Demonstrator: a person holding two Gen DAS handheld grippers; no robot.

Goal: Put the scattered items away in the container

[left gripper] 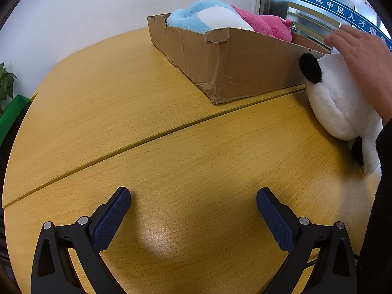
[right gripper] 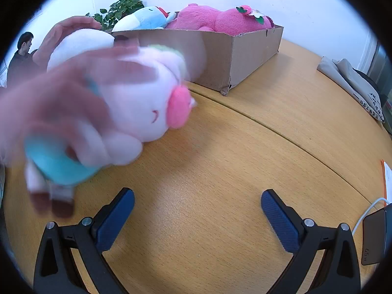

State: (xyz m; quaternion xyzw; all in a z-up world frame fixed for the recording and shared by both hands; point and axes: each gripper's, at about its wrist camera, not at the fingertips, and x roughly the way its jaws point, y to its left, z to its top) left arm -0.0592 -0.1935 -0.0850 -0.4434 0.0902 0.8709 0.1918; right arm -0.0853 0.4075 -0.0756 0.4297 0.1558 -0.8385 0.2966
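A cardboard box [left gripper: 245,66] stands on the wooden table and holds a blue-and-white plush [left gripper: 203,16] and a pink plush [left gripper: 267,24]; the box shows in the right wrist view too [right gripper: 220,54]. A white plush with black patches [left gripper: 340,103] lies on the table beside the box, with a bare hand [left gripper: 365,58] on it. In the right wrist view a blurred bare hand [right gripper: 49,103] holds a pale pink plush with a teal part [right gripper: 144,107] over the table. My left gripper [left gripper: 193,210] and right gripper [right gripper: 197,213] are open and empty, low over bare table.
A green plant [right gripper: 120,9] stands behind the box. A grey bag [right gripper: 352,85] lies at the right table edge, with a power adapter and white cable [right gripper: 374,235] near it. A person [right gripper: 20,58] stands far left. A seam [left gripper: 152,137] crosses the table.
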